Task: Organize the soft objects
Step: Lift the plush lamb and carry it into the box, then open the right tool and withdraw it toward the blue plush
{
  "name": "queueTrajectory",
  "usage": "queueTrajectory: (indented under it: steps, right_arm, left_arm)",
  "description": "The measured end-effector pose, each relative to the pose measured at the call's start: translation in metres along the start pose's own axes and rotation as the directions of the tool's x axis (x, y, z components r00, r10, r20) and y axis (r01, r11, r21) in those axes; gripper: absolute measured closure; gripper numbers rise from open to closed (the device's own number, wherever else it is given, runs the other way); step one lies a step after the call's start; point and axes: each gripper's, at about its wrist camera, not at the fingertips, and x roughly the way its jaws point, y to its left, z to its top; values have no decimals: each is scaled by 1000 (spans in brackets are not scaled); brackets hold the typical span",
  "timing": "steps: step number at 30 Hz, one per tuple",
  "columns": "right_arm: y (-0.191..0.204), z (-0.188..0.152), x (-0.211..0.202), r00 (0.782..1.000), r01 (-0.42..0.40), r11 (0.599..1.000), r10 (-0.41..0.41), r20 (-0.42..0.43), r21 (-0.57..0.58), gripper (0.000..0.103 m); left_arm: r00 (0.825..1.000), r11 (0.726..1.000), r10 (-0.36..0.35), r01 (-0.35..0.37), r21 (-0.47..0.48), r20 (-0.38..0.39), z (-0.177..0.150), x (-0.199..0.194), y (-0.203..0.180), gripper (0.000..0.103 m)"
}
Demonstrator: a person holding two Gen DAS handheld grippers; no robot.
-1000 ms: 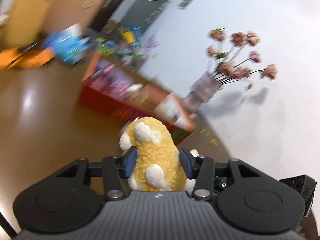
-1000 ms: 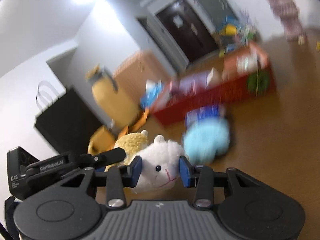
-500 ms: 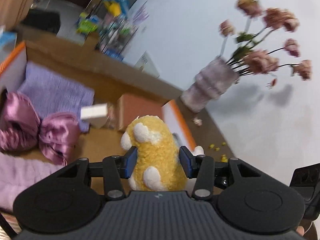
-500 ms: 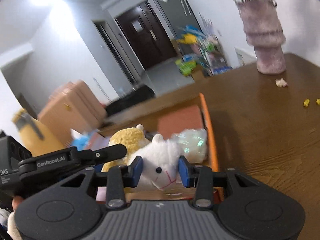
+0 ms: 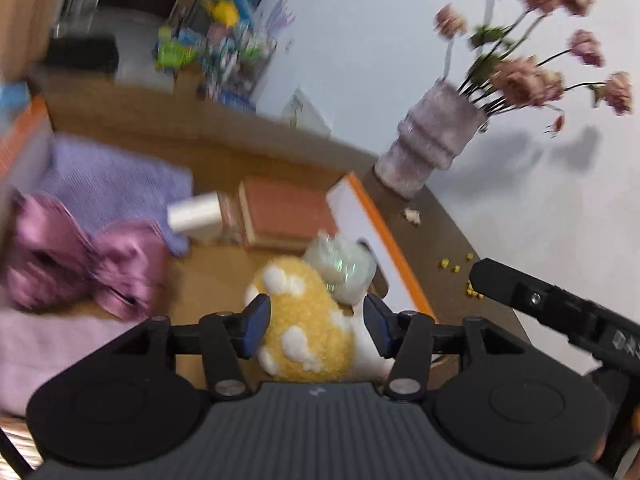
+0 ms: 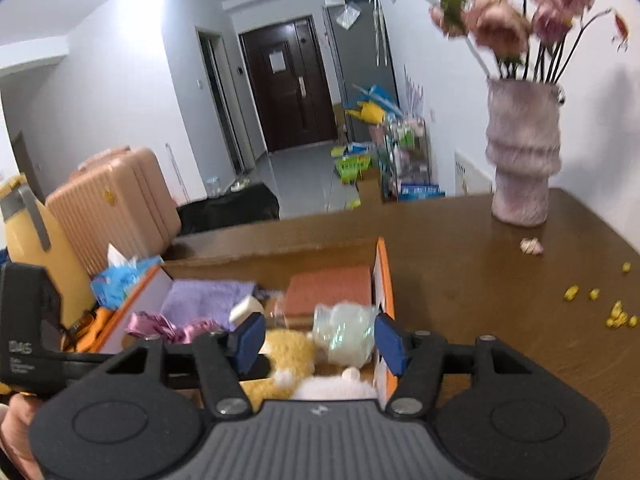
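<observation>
A yellow plush with white spots (image 5: 304, 332) lies in the orange-rimmed box (image 5: 396, 256), between the fingers of my open left gripper (image 5: 318, 320); it also shows in the right wrist view (image 6: 286, 356). A white plush (image 6: 336, 388) lies beside it, below my open right gripper (image 6: 320, 340); in the left wrist view only a bit of it (image 5: 368, 356) shows. The box (image 6: 382, 276) also holds a shiny clear bag (image 6: 344, 336), a purple cloth (image 6: 204, 302), a pink satin bow (image 5: 80, 260) and a terracotta block (image 6: 330, 290).
A pink vase with dried flowers (image 6: 522, 160) stands on the brown table (image 6: 480, 280) to the right of the box. Yellow crumbs (image 6: 616, 316) lie on the table. Beyond the table stand a pink suitcase (image 6: 116, 196) and a yellow suitcase (image 6: 36, 248).
Both grippers have opened and let go of their plush toys, which now lie in the box. Both views moved in over the box.
</observation>
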Motion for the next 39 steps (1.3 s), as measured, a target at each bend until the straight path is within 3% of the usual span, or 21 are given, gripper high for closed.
queueTrajectory:
  steps: [3,6,7,10,12,14,18,22,25,28,31,34,37,39]
  right_arm:
    - [-1,10,-26,1000,7,1000,-7,23,-13,42]
    - [6,8,-52,1000,5,998,-3,26,-68,36]
    - [10,5,-61,1000,0,996,3,31,-90,34]
    - [29,-13,-88,996,9,983,8,89,-183,28]
    - [41,-24,-101,989,46,971,-11,147,-234,19]
    - [51,-33,-111,978,66,966,-13,209,-249,18]
    - [66,-41,-127,970,25,974,30,240,-225,18]
    - [75,-57,-147,961,37,975,25,275,-217,18]
    - [79,-83,-164,960,14,979,43,276,-202,18]
    - [82,-119,-183,966,1,982,47,255,-187,18]
    - [88,-160,-205,973,-28,981,71,220,-193,17]
    - [90,-200,-226,979,-61,984,91,180,-169,16]
    - [84,-237,-244,980,-119,991,127,152,-61,16]
    - [82,-250,-249,982,-139,990,141,126,-29,16]
  left_arm:
    - [995,994,65,-71,84,76,3,-52,-8,42]
    - [972,967,158,-188,174,171,-6,-108,-11,33]
    - [955,947,200,-246,208,218,-13,-127,-13,32]
    - [892,889,294,-387,244,343,-36,-167,-15,14]
    - [852,875,324,-435,210,412,-50,-190,-15,8]
    - [824,871,333,-455,186,457,-61,-210,-16,6]
    - [811,872,344,-463,158,474,-76,-234,-20,3]
    - [798,868,344,-471,156,495,-103,-251,-22,1]
    - [797,866,364,-480,140,482,-141,-264,-18,0]
    - [814,869,375,-476,138,444,-185,-278,-17,0]
    - [841,884,334,-436,169,425,-231,-296,-23,0]
    - [846,899,310,-409,156,434,-274,-315,-28,0]
    - [884,921,274,-354,160,379,-291,-319,-32,0]
    - [893,917,259,-347,198,368,-291,-316,-39,0]
